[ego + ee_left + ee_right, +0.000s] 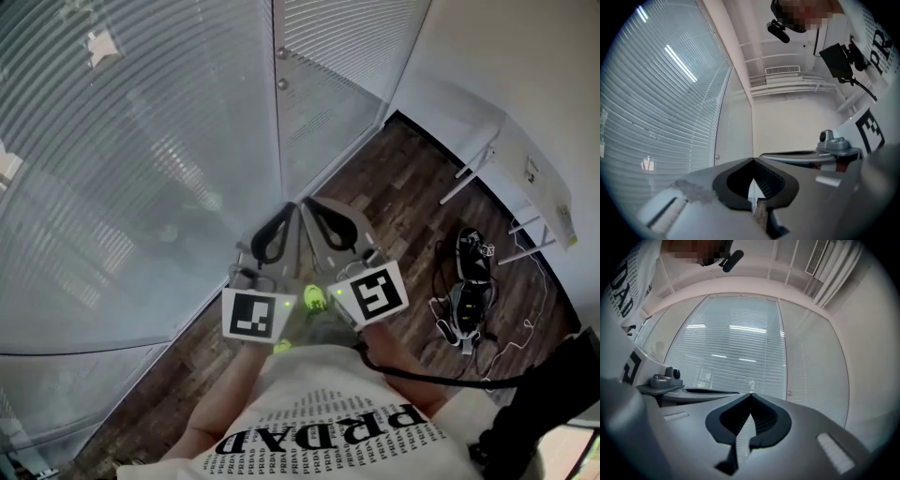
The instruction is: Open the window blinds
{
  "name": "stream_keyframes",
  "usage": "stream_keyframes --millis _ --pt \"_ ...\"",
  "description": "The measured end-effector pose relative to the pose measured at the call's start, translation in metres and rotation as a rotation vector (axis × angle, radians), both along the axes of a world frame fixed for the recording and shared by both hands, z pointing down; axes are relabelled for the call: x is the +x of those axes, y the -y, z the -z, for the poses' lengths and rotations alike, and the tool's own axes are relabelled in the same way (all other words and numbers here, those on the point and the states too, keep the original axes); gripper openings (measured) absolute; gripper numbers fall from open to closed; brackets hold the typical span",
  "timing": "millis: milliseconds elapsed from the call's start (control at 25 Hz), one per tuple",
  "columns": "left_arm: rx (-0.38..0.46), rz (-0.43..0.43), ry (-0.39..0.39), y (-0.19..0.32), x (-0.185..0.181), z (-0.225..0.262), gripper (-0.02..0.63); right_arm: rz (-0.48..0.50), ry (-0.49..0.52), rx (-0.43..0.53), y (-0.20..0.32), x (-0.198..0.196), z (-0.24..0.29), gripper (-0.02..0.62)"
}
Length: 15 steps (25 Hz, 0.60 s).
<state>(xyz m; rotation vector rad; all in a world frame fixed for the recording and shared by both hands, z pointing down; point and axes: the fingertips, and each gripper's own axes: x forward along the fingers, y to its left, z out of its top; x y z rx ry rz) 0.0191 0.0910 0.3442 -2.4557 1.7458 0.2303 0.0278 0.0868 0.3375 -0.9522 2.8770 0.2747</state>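
The window blinds [141, 169] hang fully lowered over the tall glass panes, with their thin horizontal slats shut, and cover the whole left and upper part of the head view down to the floor. A pale upright frame [278, 94] splits them into a wide panel and a narrower one, which ends at the white wall [469, 47] in the corner. In front of the blinds, apart from them, the left gripper [752, 161] and the right gripper [751, 395] are held level and side by side, almost touching. Each has its jaws closed tip to tip, with nothing between them. Their marker cubes [258, 316] sit close to the person's printed white shirt [328, 431]. Below is a dark wood floor [394, 178]. Off to the right on it lie black shoes [473, 248] with tangled cables, near the legs of a white table [539, 178].
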Motion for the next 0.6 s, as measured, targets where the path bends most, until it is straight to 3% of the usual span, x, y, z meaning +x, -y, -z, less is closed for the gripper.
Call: stream_keyframes --millis 160,400,600 --pt "0.000 0.047 -0.001 0.038 -0.008 -0.002 -0.009 0.052 -0.015 -0.003 0.039 -0.008 -0.003 0.006" --pt "-0.002 0.118 0.010 0.138 0.002 0.029 -0.009 0.114 -0.006 -0.015 0.139 0.002 0.027 0.006" --pt "0.004 0.160 0.019 0.170 -0.006 0.028 -0.009 0.158 -0.008 -0.018 0.171 -0.006 0.026 0.006"
